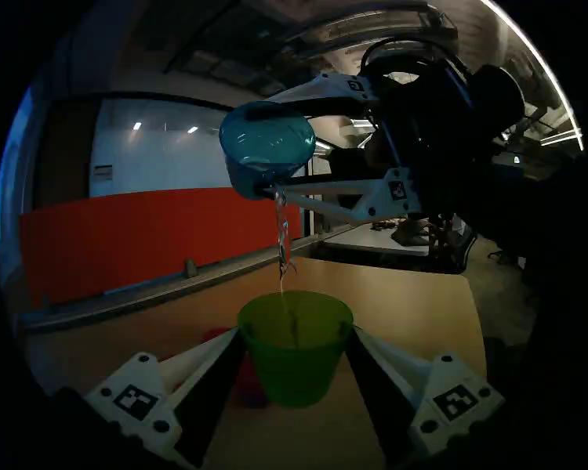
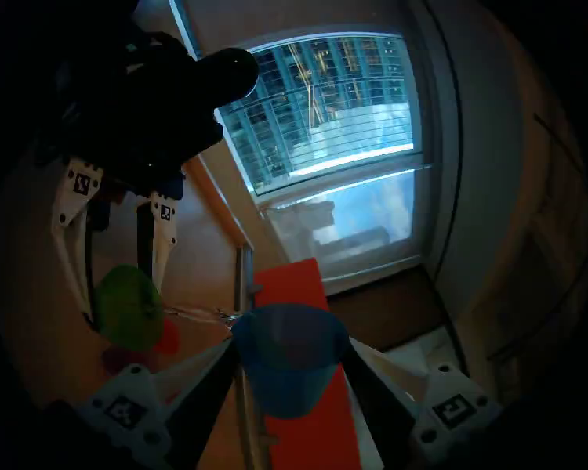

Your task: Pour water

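My left gripper (image 1: 295, 345) is shut on a green cup (image 1: 295, 345), held upright just above the wooden table (image 1: 404, 301). Above it, the right gripper (image 1: 282, 149) holds a blue cup (image 1: 264, 146) tipped over on its side. A thin stream of water (image 1: 281, 239) falls from the blue cup's rim into the green one. In the right gripper view, my right gripper (image 2: 289, 356) is shut on the blue cup (image 2: 289, 356), and water (image 2: 200, 316) runs left toward the green cup (image 2: 128, 305) held by the left gripper (image 2: 121, 301).
Red and purple objects (image 1: 247, 376) lie on the table behind the green cup. An orange wall panel (image 1: 137, 235) and a ledge run along the table's far edge. A large window (image 2: 333, 117) is seen beyond it. Desks and chairs (image 1: 419, 235) stand to the right.
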